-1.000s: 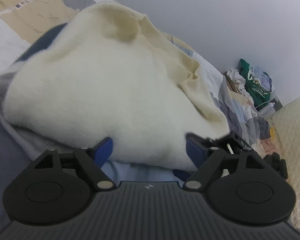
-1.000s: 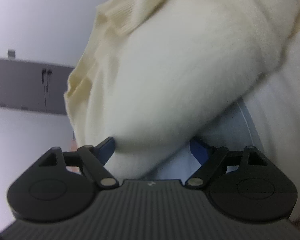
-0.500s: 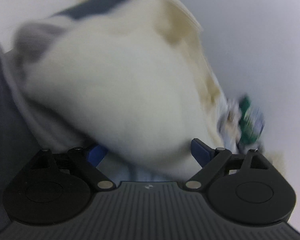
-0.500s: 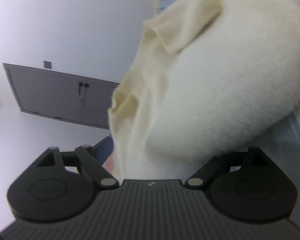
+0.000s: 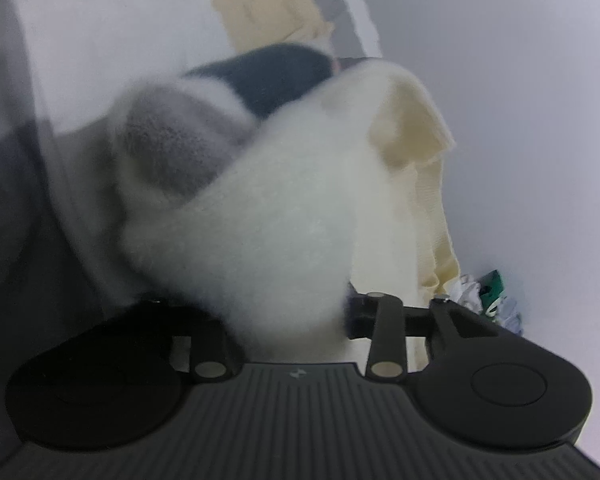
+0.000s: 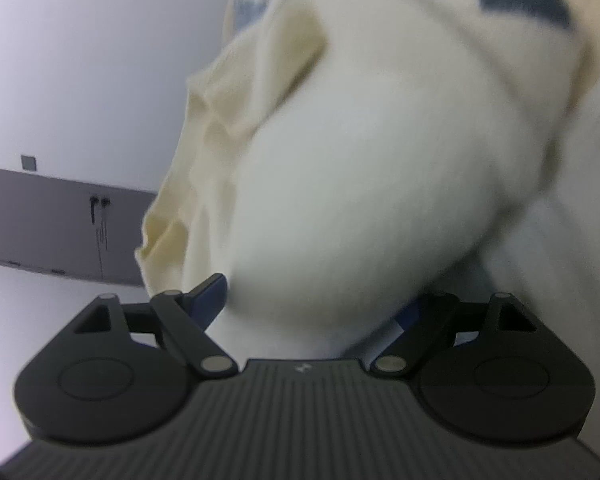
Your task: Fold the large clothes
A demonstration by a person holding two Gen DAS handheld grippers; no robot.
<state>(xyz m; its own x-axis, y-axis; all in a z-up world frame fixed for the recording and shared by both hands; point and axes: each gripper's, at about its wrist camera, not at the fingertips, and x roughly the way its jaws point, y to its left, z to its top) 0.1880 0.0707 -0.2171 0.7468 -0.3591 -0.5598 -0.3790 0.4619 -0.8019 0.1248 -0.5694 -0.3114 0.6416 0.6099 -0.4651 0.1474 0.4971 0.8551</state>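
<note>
A big white fleece garment [image 5: 292,208] with a cream ribbed edge [image 5: 416,120] and grey [image 5: 168,148] and dark blue [image 5: 268,72] patches fills the left wrist view. My left gripper [image 5: 284,312] has its jaws closing, and a thick fold of the fleece is squeezed between them. In the right wrist view the same garment [image 6: 360,168] bulges over my right gripper [image 6: 312,304]. Its jaws stand wide and are closing slightly, with fleece lying between the blue fingers [image 6: 208,296]. Both views are blurred.
A patchwork bedsheet [image 5: 260,0] lies under and behind the garment. A heap of other clothes [image 5: 488,292] sits by the pale wall at the right. A grey cabinet [image 6: 52,224] stands against the wall, left in the right wrist view.
My left gripper has rolled and dropped toward the garment, and its jaws have narrowed from wide apart onto a fold of fleece. The right gripper's jaws remain wide with fleece between them.
</note>
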